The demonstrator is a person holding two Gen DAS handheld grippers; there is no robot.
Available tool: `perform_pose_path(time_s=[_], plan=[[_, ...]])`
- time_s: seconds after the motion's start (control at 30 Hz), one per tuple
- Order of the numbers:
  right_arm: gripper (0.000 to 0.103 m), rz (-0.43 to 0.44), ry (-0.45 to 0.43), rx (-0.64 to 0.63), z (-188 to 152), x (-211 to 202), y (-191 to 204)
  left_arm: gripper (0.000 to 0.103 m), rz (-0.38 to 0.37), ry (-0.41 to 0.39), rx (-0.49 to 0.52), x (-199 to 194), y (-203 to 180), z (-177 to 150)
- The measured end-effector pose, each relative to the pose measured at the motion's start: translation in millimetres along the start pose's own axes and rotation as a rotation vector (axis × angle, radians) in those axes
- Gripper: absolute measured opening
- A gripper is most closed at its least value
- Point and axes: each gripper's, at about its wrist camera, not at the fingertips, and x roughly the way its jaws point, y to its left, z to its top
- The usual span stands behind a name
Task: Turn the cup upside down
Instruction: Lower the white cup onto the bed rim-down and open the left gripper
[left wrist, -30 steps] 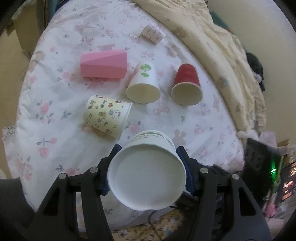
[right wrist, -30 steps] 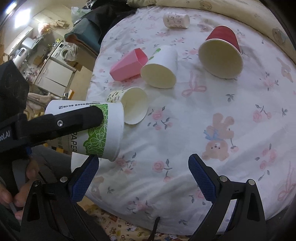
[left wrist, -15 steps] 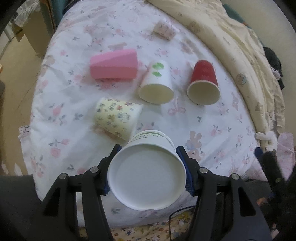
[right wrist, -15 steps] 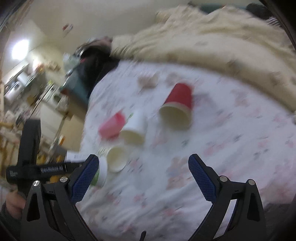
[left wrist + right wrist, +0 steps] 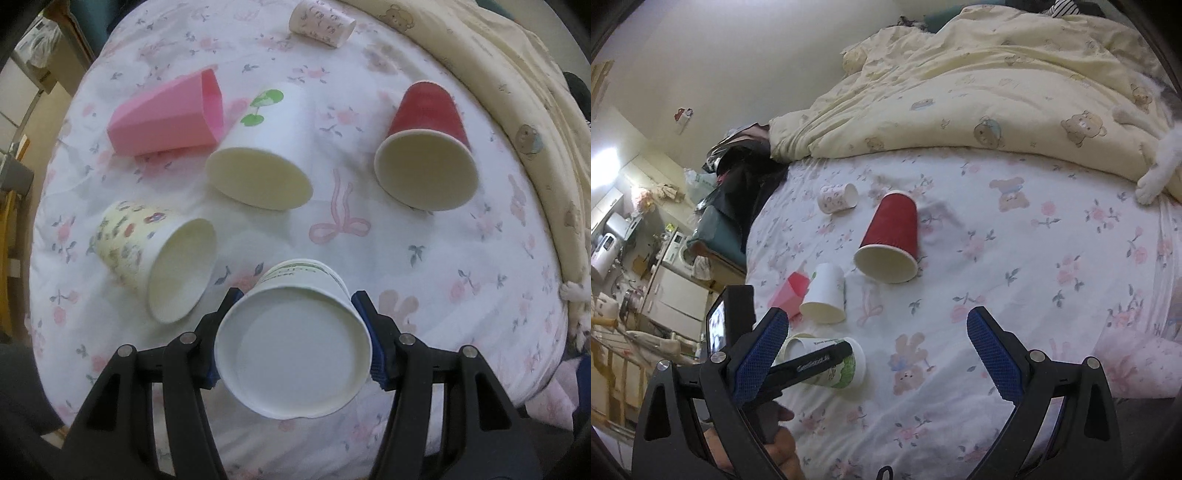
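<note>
My left gripper point(image 5: 295, 325) is shut on a white paper cup with a green leaf print point(image 5: 295, 339). The cup's flat bottom faces the camera, and it hangs low over the near part of the flowered bed sheet point(image 5: 443, 240). In the right wrist view the same cup point(image 5: 838, 363) lies level in the left gripper's fingers point(image 5: 812, 360), mouth to the right, just over the sheet. My right gripper point(image 5: 877, 350) is open and empty, raised well back from the bed.
Several cups lie on their sides: red point(image 5: 424, 147), white with green print point(image 5: 258, 155), pink point(image 5: 166, 114), yellow cartoon point(image 5: 159, 254), small patterned point(image 5: 321, 24). A yellow quilt point(image 5: 960, 92) is heaped at the back. A cat's paw point(image 5: 1152, 184) rests at the right.
My left gripper has moved forward and lower over the bed with the cup. My right gripper has pulled back and tilted up, so more of the bed shows.
</note>
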Motion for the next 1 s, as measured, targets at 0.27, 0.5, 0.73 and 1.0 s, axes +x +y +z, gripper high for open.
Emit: perform_pose_path(time_s=[0.27, 0.5, 0.73, 1.0], plan=[[0.100, 0.001, 0.012, 0.024, 1.7, 1.2, -5.7, 0.059, 0.040, 0.028, 0.022, 18.2, -5.2, 0.4], [0.100, -0.010, 0.019, 0.006, 0.9, 2.7, -2.6, 0.087, 0.021, 0.026, 0.035, 17.5, -7.6, 1.8], [0.100, -0.014, 0.017, -0.001, 1.1, 2.7, -2.3, 0.087, -0.026, -0.044, 0.041, -23.3, 7.0, -2.8], [0.100, -0.025, 0.012, -0.048, -3.0, 2.0, 6.6, 0.087, -0.055, -0.223, 0.067, -99.5, 52.8, -24.8]])
